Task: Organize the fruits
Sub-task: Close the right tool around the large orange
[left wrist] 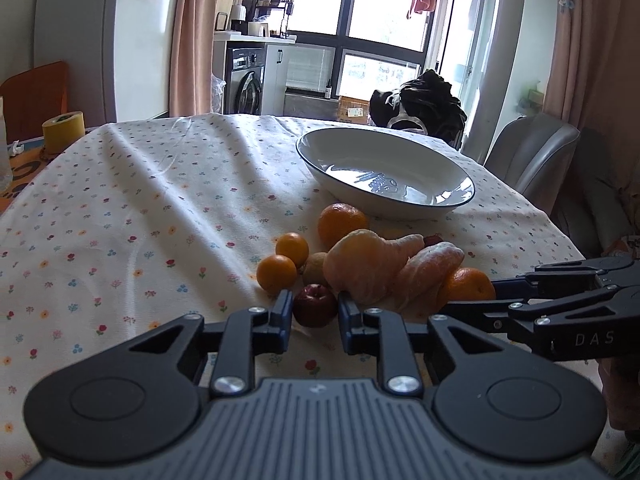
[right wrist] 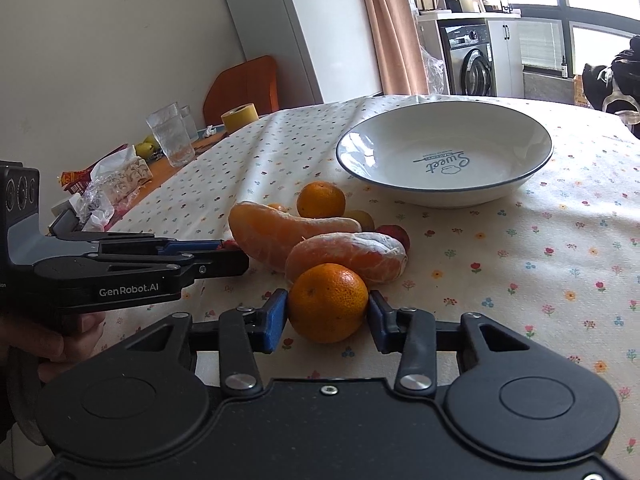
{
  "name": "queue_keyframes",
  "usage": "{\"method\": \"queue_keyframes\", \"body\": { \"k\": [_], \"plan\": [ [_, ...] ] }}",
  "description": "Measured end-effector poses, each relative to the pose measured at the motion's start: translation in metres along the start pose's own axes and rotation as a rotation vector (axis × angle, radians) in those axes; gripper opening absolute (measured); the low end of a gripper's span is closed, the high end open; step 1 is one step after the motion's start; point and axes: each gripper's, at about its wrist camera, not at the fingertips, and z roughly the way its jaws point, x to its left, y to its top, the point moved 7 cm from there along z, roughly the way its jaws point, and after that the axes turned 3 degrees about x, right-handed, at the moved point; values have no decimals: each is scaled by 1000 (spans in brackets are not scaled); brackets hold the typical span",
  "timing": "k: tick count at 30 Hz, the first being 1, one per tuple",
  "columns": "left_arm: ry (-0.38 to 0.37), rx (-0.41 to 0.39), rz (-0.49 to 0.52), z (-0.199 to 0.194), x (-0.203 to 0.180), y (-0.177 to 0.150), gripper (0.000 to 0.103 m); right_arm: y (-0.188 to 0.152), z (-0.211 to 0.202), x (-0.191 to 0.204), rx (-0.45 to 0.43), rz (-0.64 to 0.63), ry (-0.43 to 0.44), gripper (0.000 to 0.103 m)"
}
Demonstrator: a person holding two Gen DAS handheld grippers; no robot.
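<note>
A pile of fruit lies on the flowered tablecloth in front of a white plate (left wrist: 380,156) (right wrist: 440,132) with a dark rim. My left gripper (left wrist: 315,312) (right wrist: 240,258) is shut on a small red apple (left wrist: 315,305), which rests on the cloth at the pile's near edge. My right gripper (right wrist: 328,308) (left wrist: 468,296) is shut on an orange mandarin (right wrist: 328,302) (left wrist: 466,286), its blue pads touching both sides. Two peeled citrus pieces (right wrist: 276,232) (right wrist: 352,256) lie just behind it. Behind them sit another mandarin (right wrist: 321,200) and two small ones (left wrist: 292,248) (left wrist: 277,274). The plate holds nothing.
A yellow tape roll (left wrist: 64,130), drinking glasses (right wrist: 170,134) and snack bags (right wrist: 116,176) stand at the table's left end. A grey chair (left wrist: 532,152) is at the right edge, with dark clothing (left wrist: 424,100) behind the plate. A hand (right wrist: 60,340) holds the left gripper.
</note>
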Motion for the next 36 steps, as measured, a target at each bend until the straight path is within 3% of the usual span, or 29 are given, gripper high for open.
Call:
{"method": "queue_keyframes", "body": {
  "k": [36],
  "plan": [
    [-13, -95, 18, -25, -15, 29, 22, 28, -12, -3, -87, -8, -18, 41]
  ]
}}
